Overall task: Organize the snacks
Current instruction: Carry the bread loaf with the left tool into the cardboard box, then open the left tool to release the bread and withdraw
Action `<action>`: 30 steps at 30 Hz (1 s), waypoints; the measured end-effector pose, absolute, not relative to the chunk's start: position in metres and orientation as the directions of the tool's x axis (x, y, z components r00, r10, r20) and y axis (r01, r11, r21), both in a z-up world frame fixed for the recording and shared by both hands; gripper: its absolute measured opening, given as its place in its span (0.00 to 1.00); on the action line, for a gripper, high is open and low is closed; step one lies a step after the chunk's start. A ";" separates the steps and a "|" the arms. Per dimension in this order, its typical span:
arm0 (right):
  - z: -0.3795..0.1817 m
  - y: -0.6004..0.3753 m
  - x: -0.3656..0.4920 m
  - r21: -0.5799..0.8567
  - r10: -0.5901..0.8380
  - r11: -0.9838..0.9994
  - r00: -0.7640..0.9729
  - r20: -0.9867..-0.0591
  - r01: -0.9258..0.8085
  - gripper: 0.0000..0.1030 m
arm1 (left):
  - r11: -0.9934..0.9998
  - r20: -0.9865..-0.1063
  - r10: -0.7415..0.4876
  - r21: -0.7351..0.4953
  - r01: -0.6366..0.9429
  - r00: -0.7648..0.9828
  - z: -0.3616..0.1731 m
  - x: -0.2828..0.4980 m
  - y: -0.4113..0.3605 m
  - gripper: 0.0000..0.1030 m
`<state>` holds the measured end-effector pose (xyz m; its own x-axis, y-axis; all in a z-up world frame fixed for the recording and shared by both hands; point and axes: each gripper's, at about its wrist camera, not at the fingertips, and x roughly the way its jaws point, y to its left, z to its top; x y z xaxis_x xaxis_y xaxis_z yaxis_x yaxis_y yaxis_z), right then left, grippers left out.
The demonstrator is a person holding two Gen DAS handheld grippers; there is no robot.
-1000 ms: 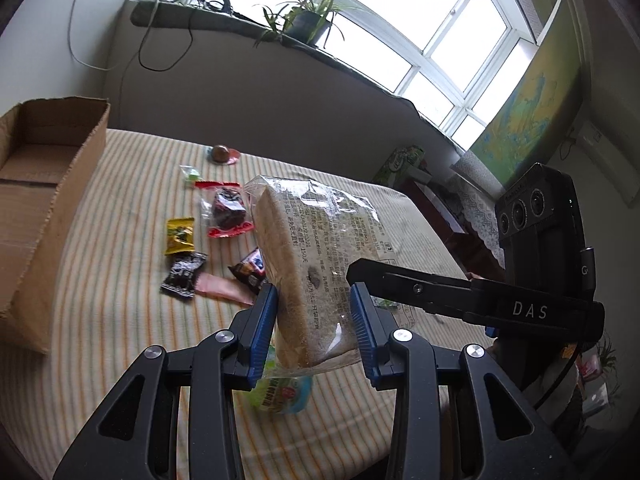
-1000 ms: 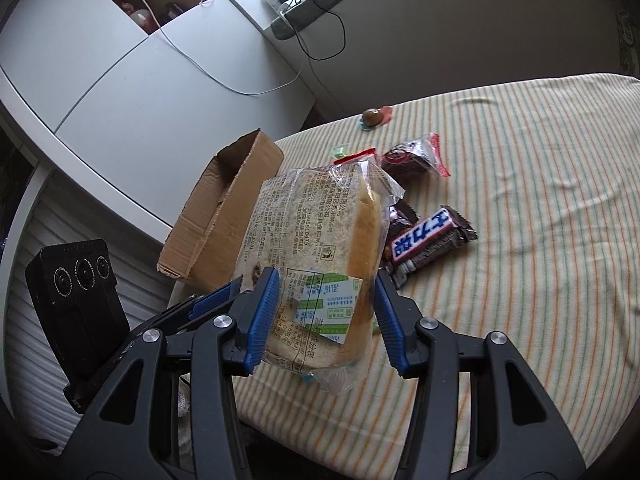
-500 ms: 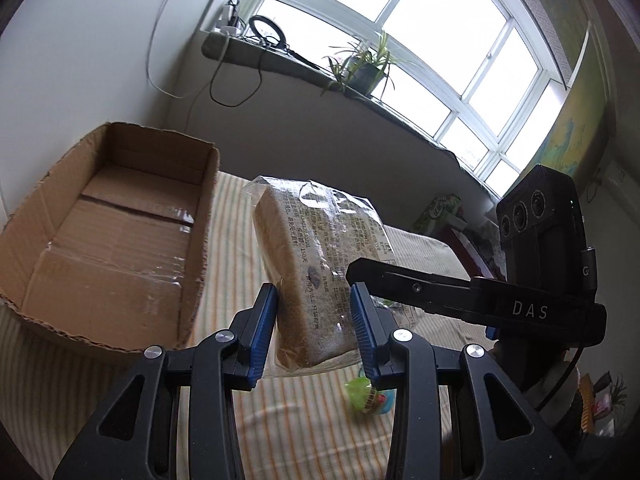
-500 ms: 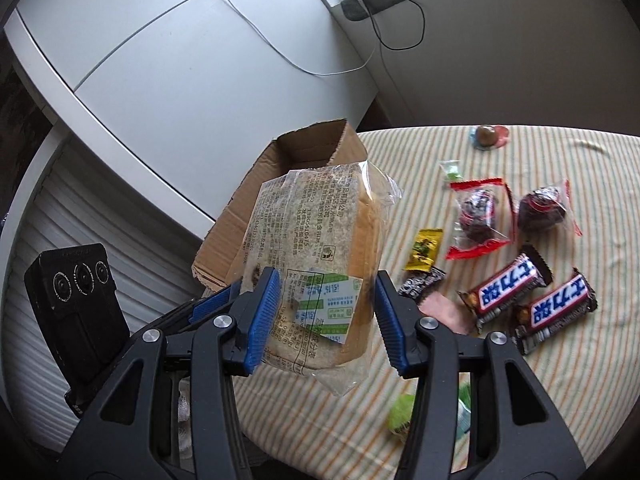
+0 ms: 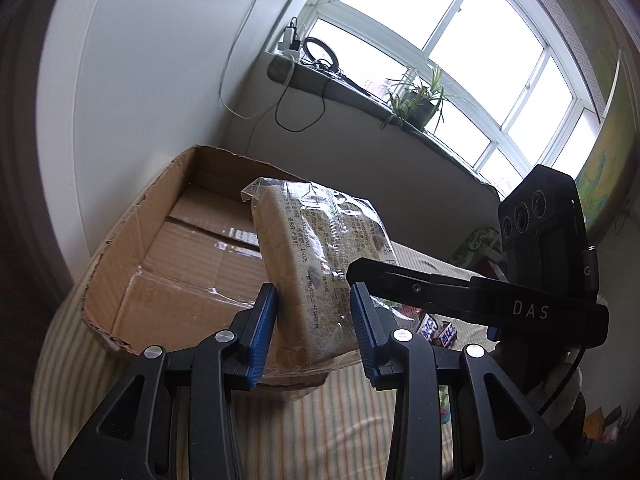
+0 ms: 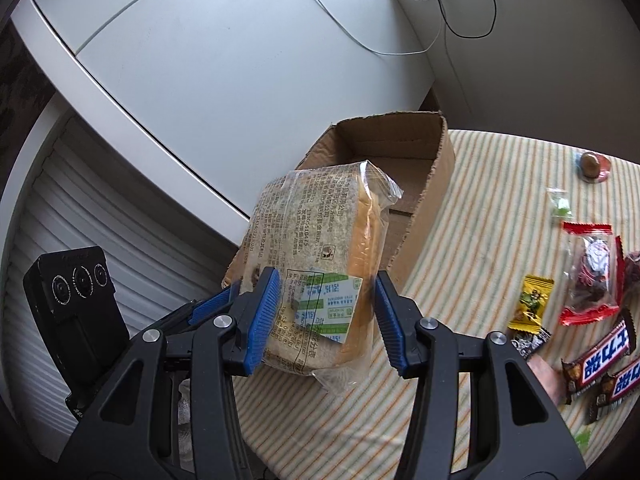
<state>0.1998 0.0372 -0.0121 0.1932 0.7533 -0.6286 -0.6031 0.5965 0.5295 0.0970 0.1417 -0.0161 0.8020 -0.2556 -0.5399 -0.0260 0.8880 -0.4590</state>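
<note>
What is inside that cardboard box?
The cardboard box shows only its bare taped floor. The bagged bread, held in front of it, hides the right part of the floor, so nothing can be told there.

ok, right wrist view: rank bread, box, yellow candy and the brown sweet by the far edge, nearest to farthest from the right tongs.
1. Bread: between the right tongs, held.
2. Yellow candy: on the cloth, just right of them.
3. Box: behind the bread, centre.
4. Brown sweet: far right, by the cloth's far edge.
</note>
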 end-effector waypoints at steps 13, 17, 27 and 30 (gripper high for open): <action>-0.030 0.081 0.212 0.452 0.706 0.605 0.178 -0.686 -0.656 0.50 | 0.881 -0.581 -0.197 -0.458 -0.118 0.790 -0.033 0.097 0.167 0.34; -0.028 0.082 0.213 0.427 0.692 0.622 0.205 -0.692 -0.657 0.50 | 0.885 -0.585 -0.170 -0.444 -0.138 0.793 -0.032 0.100 0.168 0.34; -0.013 0.060 0.200 0.395 0.689 0.634 0.255 -0.678 -0.665 0.65 | 0.889 -0.580 -0.151 -0.434 -0.146 0.801 -0.027 0.093 0.167 0.34; -0.009 0.048 0.198 0.391 0.688 0.643 0.271 -0.673 -0.659 0.65 | 0.893 -0.579 -0.152 -0.428 -0.140 0.801 -0.025 0.090 0.162 0.34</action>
<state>0.1981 0.0483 -0.0090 0.2714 0.6878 -0.6733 -0.6588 0.6427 0.3910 0.0904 0.1622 -0.0248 0.8010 -0.1521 -0.5791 -0.1397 0.8930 -0.4277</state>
